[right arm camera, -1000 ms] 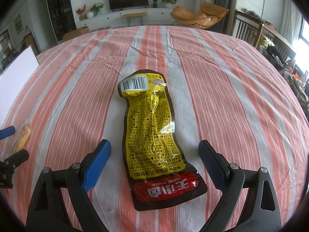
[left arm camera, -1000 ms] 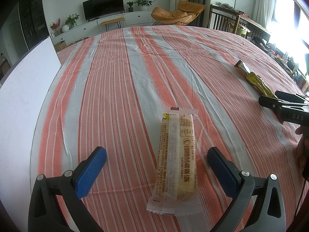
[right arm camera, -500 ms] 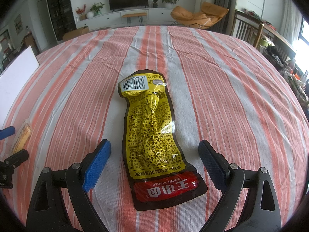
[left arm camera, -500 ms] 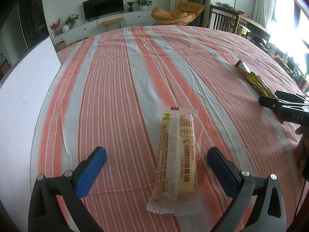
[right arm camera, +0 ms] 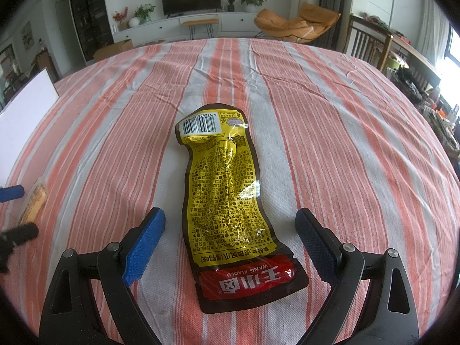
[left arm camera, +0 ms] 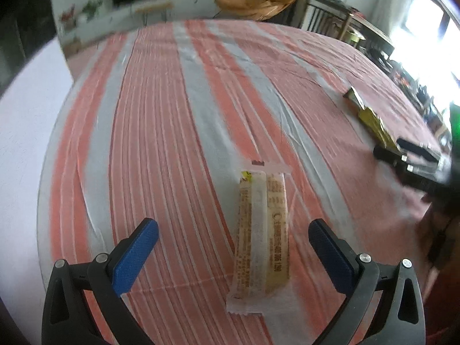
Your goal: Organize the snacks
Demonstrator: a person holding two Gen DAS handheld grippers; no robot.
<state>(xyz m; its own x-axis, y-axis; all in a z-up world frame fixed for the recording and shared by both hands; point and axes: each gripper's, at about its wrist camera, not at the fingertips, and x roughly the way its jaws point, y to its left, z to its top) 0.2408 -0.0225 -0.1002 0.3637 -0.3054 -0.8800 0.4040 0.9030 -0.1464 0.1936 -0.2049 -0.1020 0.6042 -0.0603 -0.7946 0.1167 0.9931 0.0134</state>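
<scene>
pale wrapped snack bar (left arm camera: 263, 237): flat on striped cloth | yellow snack pouch (right arm camera: 230, 201): flat, barcode end far

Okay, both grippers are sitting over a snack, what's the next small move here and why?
Probably lower the right gripper and close on the yellow pouch. Its jaws are open with the pouch lying flat between them on the striped cloth, and that view is steady, while the left gripper view is blurred.

Daylight from the overexposed window (left arm camera: 425, 37) right of the striped surface (left arm camera: 178, 120) lights both fisheye views brightly; the left wrist view is motion-blurred, the right wrist view sharp, both bending and darkening at the edges.
</scene>
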